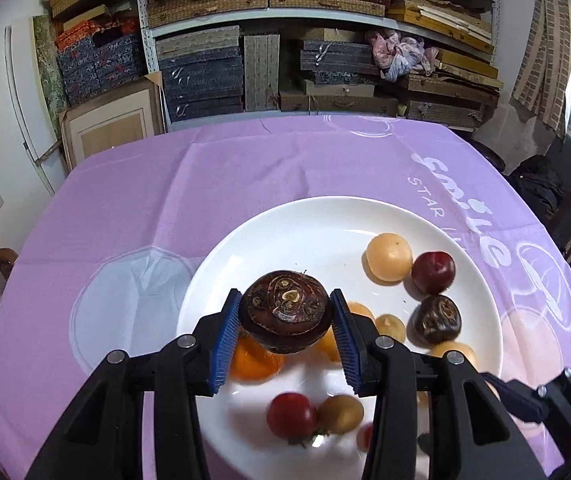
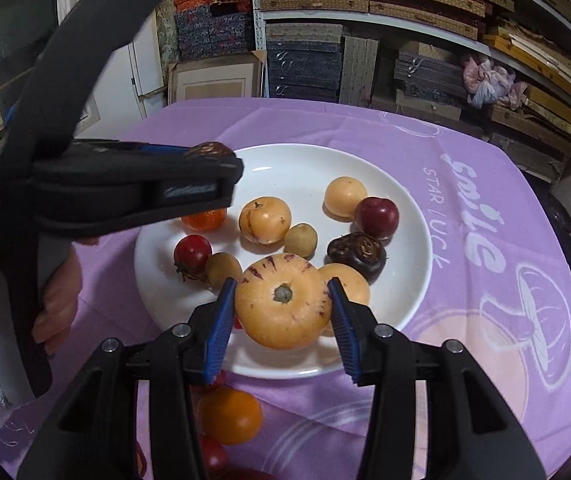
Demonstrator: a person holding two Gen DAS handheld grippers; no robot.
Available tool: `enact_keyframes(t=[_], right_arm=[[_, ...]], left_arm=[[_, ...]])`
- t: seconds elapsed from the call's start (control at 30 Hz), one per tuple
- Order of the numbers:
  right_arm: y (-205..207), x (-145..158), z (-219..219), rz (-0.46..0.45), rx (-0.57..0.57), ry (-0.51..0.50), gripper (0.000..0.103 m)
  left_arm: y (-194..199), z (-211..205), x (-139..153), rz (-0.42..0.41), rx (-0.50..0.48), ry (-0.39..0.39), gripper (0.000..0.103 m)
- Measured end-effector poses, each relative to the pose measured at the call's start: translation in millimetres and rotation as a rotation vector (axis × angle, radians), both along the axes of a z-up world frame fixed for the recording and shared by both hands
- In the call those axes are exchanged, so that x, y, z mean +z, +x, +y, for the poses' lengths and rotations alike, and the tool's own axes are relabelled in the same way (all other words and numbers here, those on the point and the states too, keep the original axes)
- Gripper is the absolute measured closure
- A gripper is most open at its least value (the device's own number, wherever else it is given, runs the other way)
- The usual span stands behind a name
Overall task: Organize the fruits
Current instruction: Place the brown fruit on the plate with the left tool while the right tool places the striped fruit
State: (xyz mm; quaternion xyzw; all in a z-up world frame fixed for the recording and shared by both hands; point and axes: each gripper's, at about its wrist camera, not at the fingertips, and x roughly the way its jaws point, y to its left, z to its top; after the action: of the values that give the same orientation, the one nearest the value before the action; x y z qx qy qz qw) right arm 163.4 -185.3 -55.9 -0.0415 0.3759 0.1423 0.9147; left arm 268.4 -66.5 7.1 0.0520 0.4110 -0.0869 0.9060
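Holding one fruit in each gripper above the plate (image 1: 245, 240).

Left gripper (image 1: 285, 316) is closed partway on a dark chestnut (image 1: 285, 312), pads at its flat sides, lifted clear over the plate's near half; it looks hard, light and ridged, so a hold across the widest band should do, though the glossy skin may slip. Right gripper (image 2: 283, 308) is likewise closed partway on a yellow melon (image 2: 283, 306) with purple streaks, stem facing the camera, above the plate's near rim; it seems heavier, smooth and easily bruised, so squeeze gently at its equator. More fruit lies just ahead of both.
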Motion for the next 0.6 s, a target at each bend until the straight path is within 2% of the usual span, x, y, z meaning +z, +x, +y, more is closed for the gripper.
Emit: enact_keyframes(t=[0.1, 0.2, 0.27, 0.43, 0.5, 0.57, 0.6], right_arm=[[12, -7, 2, 0.011, 0.008, 0.001, 0.058], [14, -8, 7, 0.0, 0.023, -0.012, 0.058], [13, -8, 6, 0.0, 0.031, -0.012, 0.057], [-4, 5, -14, -0.026, 0.012, 0.036, 0.052], [-20, 15, -27, -0.06, -0.01, 0.054, 0.044], [-39, 22, -43, -0.104, -0.042, 0.082, 0.022], [-50, 24, -53, -0.131, -0.066, 0.101, 0.016]], left_arm=[[25, -4, -16, 0.064, 0.014, -0.005, 0.058], [36, -4, -29, 0.093, 0.031, -0.007, 0.057], [37, -2, -30, 0.092, 0.041, -0.015, 0.058], [22, 12, -18, 0.061, 0.047, -0.031, 0.047], [7, 22, -5, 0.028, 0.053, -0.033, 0.043], [-13, 36, 8, 0.001, 0.065, -0.045, 0.039], [-25, 43, 13, -0.012, 0.066, -0.051, 0.035]])
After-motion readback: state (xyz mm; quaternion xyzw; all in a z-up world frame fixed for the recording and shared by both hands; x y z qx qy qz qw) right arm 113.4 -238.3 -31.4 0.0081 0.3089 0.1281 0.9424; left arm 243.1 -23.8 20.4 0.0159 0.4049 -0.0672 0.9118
